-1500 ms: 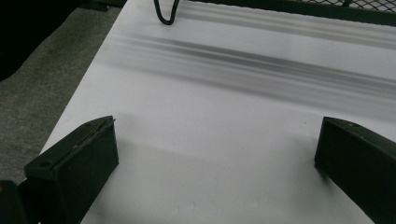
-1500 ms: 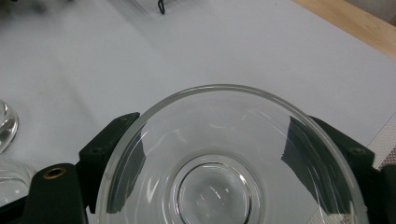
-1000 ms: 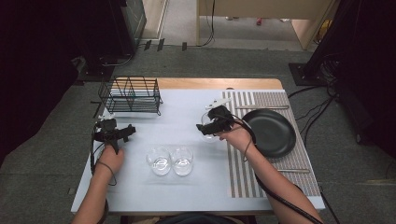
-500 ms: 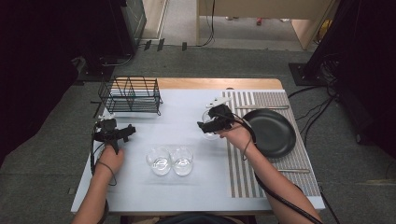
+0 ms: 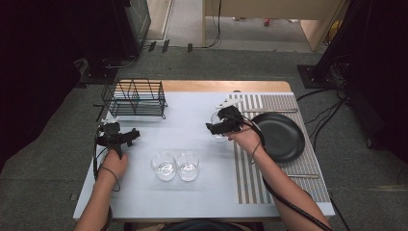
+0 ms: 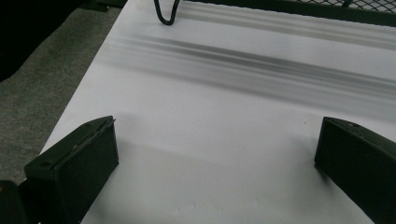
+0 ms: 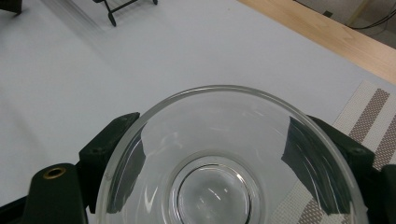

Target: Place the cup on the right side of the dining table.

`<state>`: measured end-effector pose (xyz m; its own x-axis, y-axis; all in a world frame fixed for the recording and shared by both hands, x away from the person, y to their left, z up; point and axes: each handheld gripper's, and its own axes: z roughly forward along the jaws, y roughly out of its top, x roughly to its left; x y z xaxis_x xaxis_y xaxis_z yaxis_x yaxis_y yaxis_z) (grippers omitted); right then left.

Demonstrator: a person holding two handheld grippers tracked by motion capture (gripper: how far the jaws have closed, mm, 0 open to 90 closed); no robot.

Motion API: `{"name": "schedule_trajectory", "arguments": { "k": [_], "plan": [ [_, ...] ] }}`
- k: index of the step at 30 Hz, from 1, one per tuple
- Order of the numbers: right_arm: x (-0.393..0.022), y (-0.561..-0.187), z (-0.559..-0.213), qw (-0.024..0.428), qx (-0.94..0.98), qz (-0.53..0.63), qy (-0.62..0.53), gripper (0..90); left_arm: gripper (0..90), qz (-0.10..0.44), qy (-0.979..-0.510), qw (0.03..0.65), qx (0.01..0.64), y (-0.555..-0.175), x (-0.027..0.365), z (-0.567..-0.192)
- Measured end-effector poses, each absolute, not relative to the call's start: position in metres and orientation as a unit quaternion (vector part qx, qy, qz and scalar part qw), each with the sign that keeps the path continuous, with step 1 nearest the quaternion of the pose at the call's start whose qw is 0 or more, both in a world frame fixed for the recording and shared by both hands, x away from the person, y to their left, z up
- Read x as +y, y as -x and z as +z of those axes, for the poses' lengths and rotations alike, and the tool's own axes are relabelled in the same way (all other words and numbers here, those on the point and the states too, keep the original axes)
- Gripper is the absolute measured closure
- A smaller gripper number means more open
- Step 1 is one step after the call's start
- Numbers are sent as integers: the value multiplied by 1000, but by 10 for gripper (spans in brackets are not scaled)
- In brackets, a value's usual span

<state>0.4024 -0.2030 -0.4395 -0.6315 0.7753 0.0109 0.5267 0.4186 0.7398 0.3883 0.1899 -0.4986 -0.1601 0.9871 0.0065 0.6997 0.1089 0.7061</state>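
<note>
A clear glass bowl (image 7: 219, 177) sits between the jaws of my right gripper (image 7: 219, 135), and both jaws press on its sides. From the high view, that gripper (image 5: 214, 127) holds the bowl (image 5: 219, 134) at the left edge of the striped placemat (image 5: 250, 178). Two more clear glass bowls (image 5: 165, 166) (image 5: 188, 165) stand side by side in the middle of the white table. My left gripper (image 5: 131, 135) hovers near the table's left side, in front of the wire rack. Its jaws stand wide open over bare table (image 6: 215, 158) with nothing between them.
A black wire rack (image 5: 134, 98) stands at the back left, and its foot (image 6: 164, 14) shows in the left gripper view. A black plate (image 5: 281, 137) lies on the placemat at the right. A wooden strip (image 5: 216, 85) runs along the far edge.
</note>
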Motion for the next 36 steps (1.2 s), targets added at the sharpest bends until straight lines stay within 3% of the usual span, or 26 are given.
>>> {"name": "schedule_trajectory", "arguments": {
  "k": [36],
  "plan": [
    [-219,-415,-446,186,806,369,-424,192,0,293,-600,245,703,-388,190,-499]
  ]
}}
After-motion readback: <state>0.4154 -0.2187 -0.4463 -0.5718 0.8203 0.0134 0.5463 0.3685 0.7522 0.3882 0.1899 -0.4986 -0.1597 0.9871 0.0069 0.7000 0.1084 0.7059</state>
